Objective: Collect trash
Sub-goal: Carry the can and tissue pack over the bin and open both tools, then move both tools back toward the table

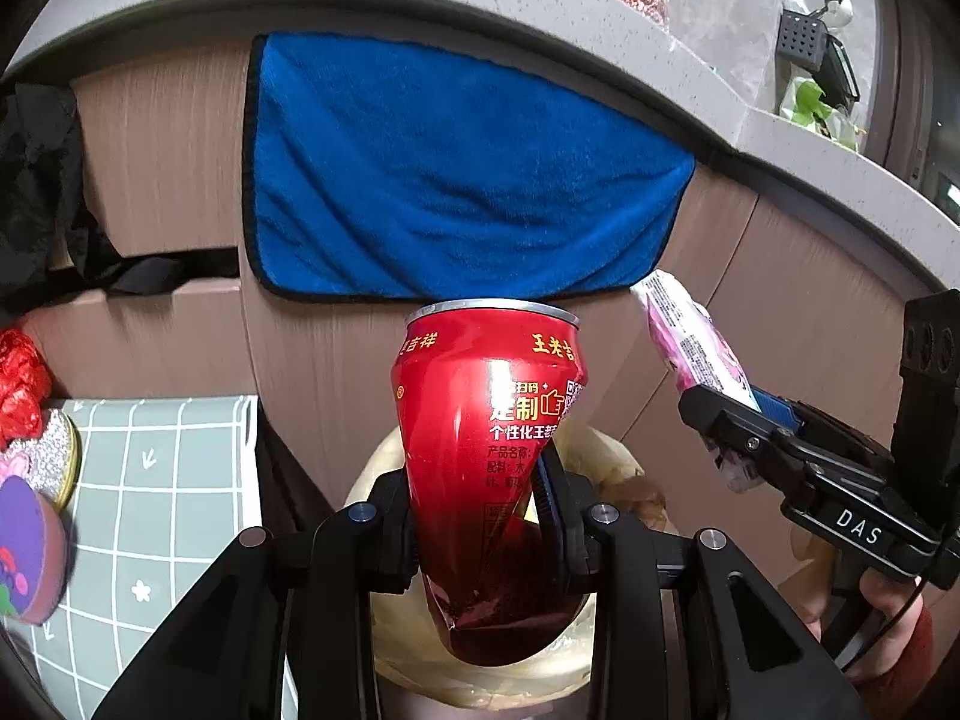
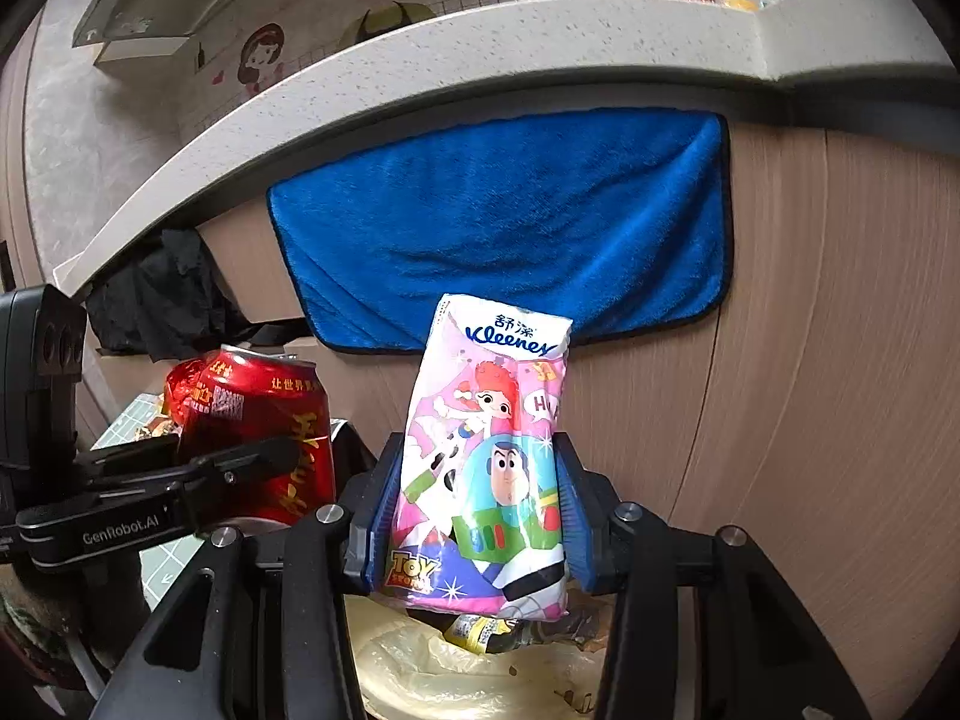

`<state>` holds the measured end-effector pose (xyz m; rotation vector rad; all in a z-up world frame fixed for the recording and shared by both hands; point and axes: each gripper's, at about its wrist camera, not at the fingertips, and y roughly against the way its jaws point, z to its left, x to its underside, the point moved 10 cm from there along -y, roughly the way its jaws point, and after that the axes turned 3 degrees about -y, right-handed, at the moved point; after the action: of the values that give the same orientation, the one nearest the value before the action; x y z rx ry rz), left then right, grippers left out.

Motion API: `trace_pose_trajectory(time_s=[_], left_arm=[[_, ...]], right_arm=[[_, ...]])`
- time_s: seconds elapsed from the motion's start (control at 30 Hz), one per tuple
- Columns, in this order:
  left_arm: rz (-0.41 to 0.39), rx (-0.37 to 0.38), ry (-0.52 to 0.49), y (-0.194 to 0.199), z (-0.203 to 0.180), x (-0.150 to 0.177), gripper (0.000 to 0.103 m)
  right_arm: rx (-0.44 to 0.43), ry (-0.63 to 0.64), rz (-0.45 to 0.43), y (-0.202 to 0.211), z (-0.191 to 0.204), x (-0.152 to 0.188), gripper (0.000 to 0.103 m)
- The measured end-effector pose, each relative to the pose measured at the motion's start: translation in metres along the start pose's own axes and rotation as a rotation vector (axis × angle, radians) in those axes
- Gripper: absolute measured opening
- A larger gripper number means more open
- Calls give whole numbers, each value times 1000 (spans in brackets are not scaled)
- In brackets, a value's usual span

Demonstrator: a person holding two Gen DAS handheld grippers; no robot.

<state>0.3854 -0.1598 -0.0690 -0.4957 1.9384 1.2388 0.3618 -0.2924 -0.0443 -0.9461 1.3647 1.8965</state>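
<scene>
Right now the largest thing ahead of you is the blue plush towel with black edging [image 1: 456,168], hanging flat against the pale wood-grain cabinet front [image 2: 810,360] under the speckled grey stone countertop [image 1: 690,48]. Below both of your grippers sits the round bin lined with a translucent cream plastic bag [image 2: 420,666]; some wrappers already lie in it, though you cannot make them out clearly. To your left lies a grey-green mat with a white grid [image 1: 168,480].

Your left gripper [image 1: 480,516] has its fingers closed in on the dented red aluminium drink can with gold Chinese lettering [image 1: 486,420], holding it by its lower, crumpled part, rim up, directly over the bin's mouth. Your right gripper [image 2: 480,534] clamps the pink plastic Kleenex pocket-tissue pack printed with Toy Story characters [image 2: 492,456] between its blue-padded fingers [image 2: 378,540], upright, also above the bin. In the right wrist view the can is just left of the tissue pack, the two near each other but not touching.
</scene>
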Motion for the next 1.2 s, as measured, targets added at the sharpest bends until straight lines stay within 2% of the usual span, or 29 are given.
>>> trace_pose_trajectory(time_s=[0.4, 0.47, 0.53, 0.57, 0.6, 0.67, 0.8, 1.0, 1.2], left_arm=[[79, 22, 19, -23, 3, 18, 33], [103, 37, 28, -30, 3, 23, 33], [135, 87, 48, -40, 4, 28, 33], [162, 126, 62, -45, 3, 32, 39], [198, 166, 91, -52, 4, 36, 56], [222, 189, 144, -58, 11, 41, 73], [207, 158, 183, -55, 25, 38, 73], [119, 13, 107, -26, 46, 27, 73], [88, -47, 115, 1, 75, 34, 73]], right_arm=[[-18, -28, 54, -18, -4, 14, 42], [-19, -36, 66, -22, -5, 17, 42], [-32, -51, 77, -27, -7, 21, 43], [-50, -59, 77, -30, -8, 22, 45], [-56, -67, 80, -33, -10, 24, 49], [-39, -91, 104, -44, -19, 29, 53], [-30, -139, 129, -54, -31, 41, 56], [-6, -159, 142, -52, -32, 50, 56], [32, -121, 118, -41, -17, 49, 56]])
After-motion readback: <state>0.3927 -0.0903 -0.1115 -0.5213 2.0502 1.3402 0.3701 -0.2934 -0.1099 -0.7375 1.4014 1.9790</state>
